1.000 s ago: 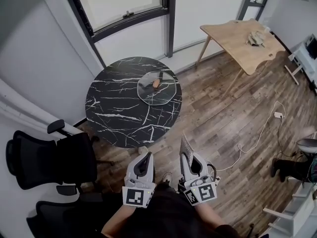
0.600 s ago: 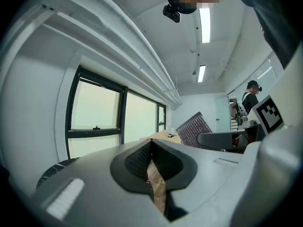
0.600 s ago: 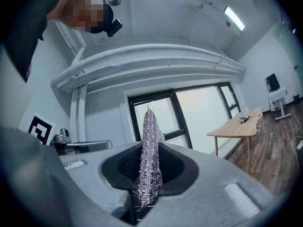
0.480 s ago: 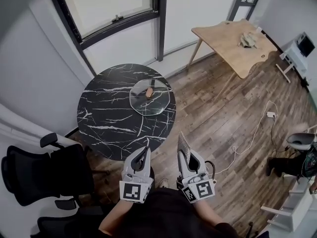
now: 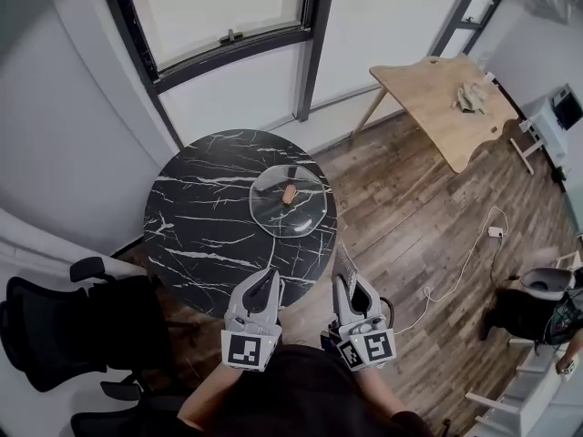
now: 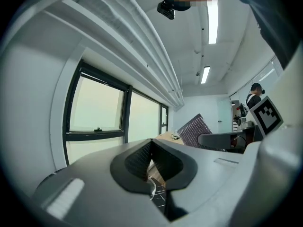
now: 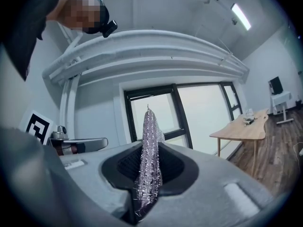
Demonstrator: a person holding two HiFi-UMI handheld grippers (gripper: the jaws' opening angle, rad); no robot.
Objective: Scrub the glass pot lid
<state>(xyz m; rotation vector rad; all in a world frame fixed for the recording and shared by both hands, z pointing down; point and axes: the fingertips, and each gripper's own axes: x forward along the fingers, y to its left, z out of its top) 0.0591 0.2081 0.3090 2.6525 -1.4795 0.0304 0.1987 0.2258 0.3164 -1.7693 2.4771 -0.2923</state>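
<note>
Glass lid [image 5: 301, 213] nearer, clear, perhaps brown-knobbed

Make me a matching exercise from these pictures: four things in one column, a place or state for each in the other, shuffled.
1. glass pot lid
2. silvery scrubber
3. left gripper
4. wooden table

A. shut, empty
B. on the black round table
C. clamped in the right gripper
D. upper right of head view

Pairs: 1-B, 2-C, 3-A, 4-D

An office room: black swivel chairs [image 5: 64, 330], a pale wooden desk [image 5: 437, 107], tall windows [image 5: 219, 7], strip lights [image 6: 211, 20] overhead, a wood-plank floor [image 5: 410, 208].
</note>
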